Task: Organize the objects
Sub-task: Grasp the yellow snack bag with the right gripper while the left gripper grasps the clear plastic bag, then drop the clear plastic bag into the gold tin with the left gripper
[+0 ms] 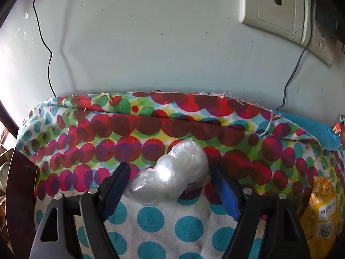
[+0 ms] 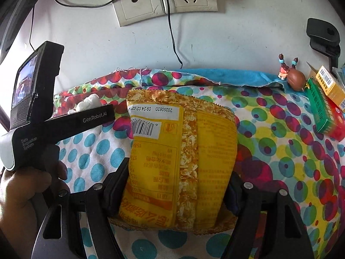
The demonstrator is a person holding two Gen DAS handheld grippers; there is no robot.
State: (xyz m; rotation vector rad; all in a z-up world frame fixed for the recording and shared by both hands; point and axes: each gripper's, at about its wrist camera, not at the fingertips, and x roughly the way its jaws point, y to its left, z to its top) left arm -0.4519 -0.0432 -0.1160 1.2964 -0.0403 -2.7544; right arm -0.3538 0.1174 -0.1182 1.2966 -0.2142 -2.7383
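A crumpled clear plastic bag (image 1: 172, 177) lies on the dotted cloth (image 1: 151, 129) between the fingers of my left gripper (image 1: 170, 185), which is open around it without pressing it. My right gripper (image 2: 179, 185) is shut on a yellow snack packet (image 2: 181, 155) lying label-up on the cloth; both fingers press its sides. The left gripper's body (image 2: 43, 125) shows at the left of the right wrist view, with the plastic bag (image 2: 89, 102) beyond it. The snack packet's edge (image 1: 321, 211) shows at the right of the left wrist view.
A white wall with sockets (image 2: 163, 0) and cables stands right behind the cloth. At the far right lie a small figurine (image 2: 291, 75), a green box (image 2: 323, 110) and a yellow box (image 2: 332, 86). A dark object (image 1: 19, 194) stands at the left.
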